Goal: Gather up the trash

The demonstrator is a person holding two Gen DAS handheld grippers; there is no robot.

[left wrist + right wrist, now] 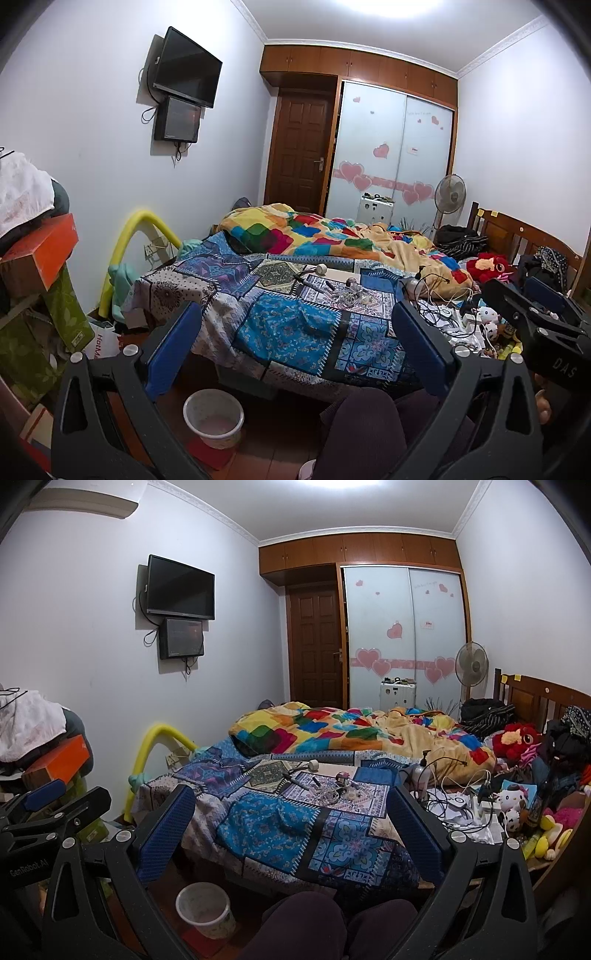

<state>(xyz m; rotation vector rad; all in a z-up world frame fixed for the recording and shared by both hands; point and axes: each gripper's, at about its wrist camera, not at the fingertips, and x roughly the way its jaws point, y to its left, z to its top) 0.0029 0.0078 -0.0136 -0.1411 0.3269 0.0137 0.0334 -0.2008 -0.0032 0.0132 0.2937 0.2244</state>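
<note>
Clutter stands stacked at the left wall: an orange box [40, 254] on green boxes, with white cloth heaped above. On the floor below the near edge of the bed [207, 314] sits a pale plastic bin [213, 417], upright, on a red mat; nothing can be made out inside it.

The left tongs [295, 343] stand wide, blue pads well apart, holding nothing, raised over the floor in front of the bed. The right tongs [291, 823] are likewise wide and empty, level with the bed's near edge. In the left view the right tongs appear at the right edge; in the right view the left tongs appear at the left edge.

The bed carries a blue patchwork cover [273, 823]. Near the middle of the cover lies a small heap of loose items [334, 790]: crumpled pale scraps, a cord, a small figure; which of these is trash cannot be told. Just beyond it lies a roll of tape [314, 765] beside a flat pale board. A multicoloured quilt [332, 734] is bunched toward the far edge.

At the bed's right edge lie tangled white cables and chargers [458, 805], a pump bottle [424, 766], soft toys and dark clothing against the wooden headboard [535, 698].

A person's knees in dark fabric [306, 923] show at the bottom of both views.
</note>
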